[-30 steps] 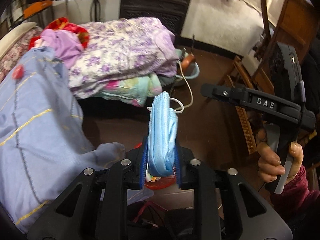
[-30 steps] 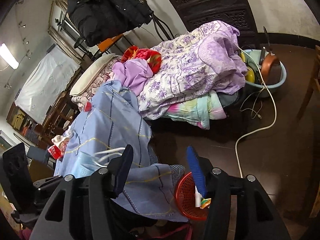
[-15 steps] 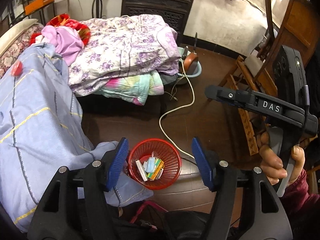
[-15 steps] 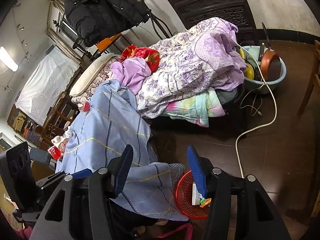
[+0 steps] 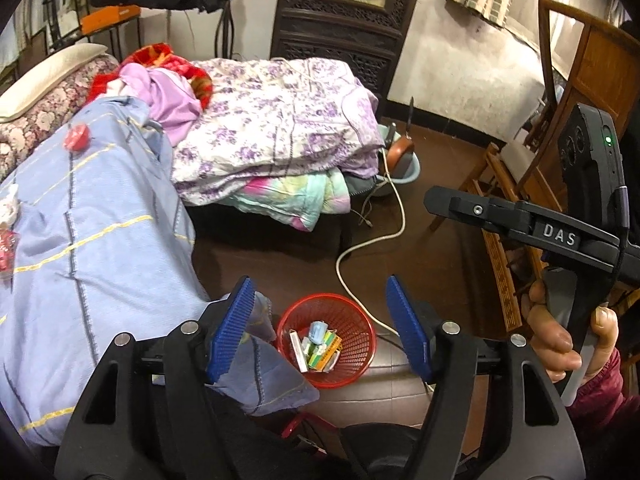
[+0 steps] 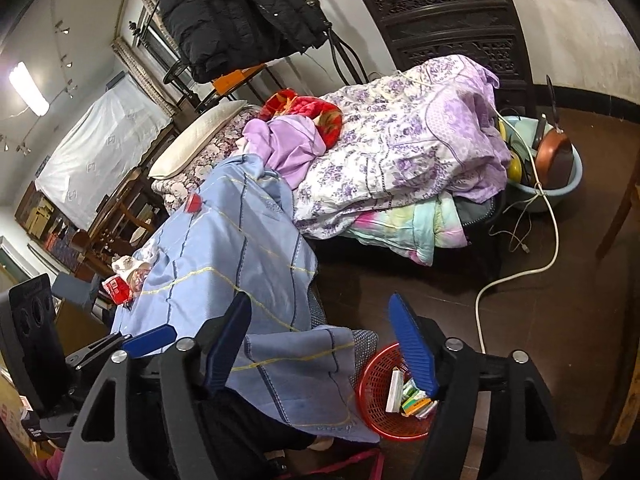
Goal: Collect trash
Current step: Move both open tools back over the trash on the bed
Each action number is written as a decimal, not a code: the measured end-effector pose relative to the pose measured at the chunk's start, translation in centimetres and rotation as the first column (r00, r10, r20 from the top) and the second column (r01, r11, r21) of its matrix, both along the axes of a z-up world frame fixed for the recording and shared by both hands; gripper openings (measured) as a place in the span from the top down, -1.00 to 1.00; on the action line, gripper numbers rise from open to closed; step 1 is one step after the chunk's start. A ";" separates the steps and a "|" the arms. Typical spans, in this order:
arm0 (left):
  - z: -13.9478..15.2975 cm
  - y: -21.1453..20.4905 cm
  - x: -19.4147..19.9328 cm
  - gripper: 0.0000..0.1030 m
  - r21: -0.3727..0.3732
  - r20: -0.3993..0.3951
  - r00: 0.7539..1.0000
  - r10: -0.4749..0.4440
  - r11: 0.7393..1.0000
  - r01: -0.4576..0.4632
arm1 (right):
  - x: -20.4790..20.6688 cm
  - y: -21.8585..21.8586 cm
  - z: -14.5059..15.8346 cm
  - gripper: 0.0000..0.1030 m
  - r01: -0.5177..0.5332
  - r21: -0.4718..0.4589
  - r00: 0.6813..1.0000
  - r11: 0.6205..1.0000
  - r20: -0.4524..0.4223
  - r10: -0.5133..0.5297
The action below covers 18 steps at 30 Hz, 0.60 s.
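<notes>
With both the left gripper [image 5: 320, 332] and right gripper [image 6: 324, 344] just opened wide and empty, the red basket [image 5: 362, 368] at lower centre could be tipped if clipped.

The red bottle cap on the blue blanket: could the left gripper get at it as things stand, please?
Probably yes. The red cap lies exposed on top of the blue blanket, nothing over or beside it, and the left gripper is open and empty.

A lived-in home bedroom: bed [image 6: 224, 152] heaped with quilts [image 6: 400, 152] (pillow [image 6: 196, 140] too).
</notes>
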<state>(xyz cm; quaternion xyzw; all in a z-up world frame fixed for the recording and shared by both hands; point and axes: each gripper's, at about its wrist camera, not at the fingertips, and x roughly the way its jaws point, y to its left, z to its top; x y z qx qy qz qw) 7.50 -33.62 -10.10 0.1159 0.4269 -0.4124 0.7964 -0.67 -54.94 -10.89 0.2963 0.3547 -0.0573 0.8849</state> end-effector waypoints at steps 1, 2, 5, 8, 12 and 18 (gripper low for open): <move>0.1 0.3 0.0 -0.32 -0.002 0.005 1.000 0.007 1.000 -0.007 | 0.0 0.2 0.2 -0.42 -0.003 -0.003 1.000 1.000 0.002 0.003; 0.3 0.7 0.0 -0.33 -0.005 0.010 1.000 0.017 1.000 -0.017 | 0.0 0.6 0.5 -0.46 -0.009 -0.011 1.000 1.000 0.004 0.009; 0.7 1.8 0.1 -0.37 -0.007 0.026 0.999 0.046 0.999 -0.045 | 0.1 1.5 1.4 -0.58 -0.018 -0.030 1.000 0.999 0.014 0.019; 1.1 3.1 0.2 -0.42 -0.009 0.051 0.995 0.088 0.996 -0.087 | 0.3 2.7 2.2 -0.68 -0.030 -0.044 0.999 0.999 0.022 0.031; 1.7 5.4 0.6 -0.48 -0.034 0.061 0.988 0.142 0.990 -0.140 | 0.7 4.3 3.2 -0.73 -0.055 -0.054 0.998 0.997 0.031 0.057; 2.5 8.8 1.2 -0.51 -0.066 0.072 0.975 0.210 0.977 -0.205 | 1.6 7.4 4.7 -0.78 -0.097 -0.079 0.994 0.992 0.031 0.100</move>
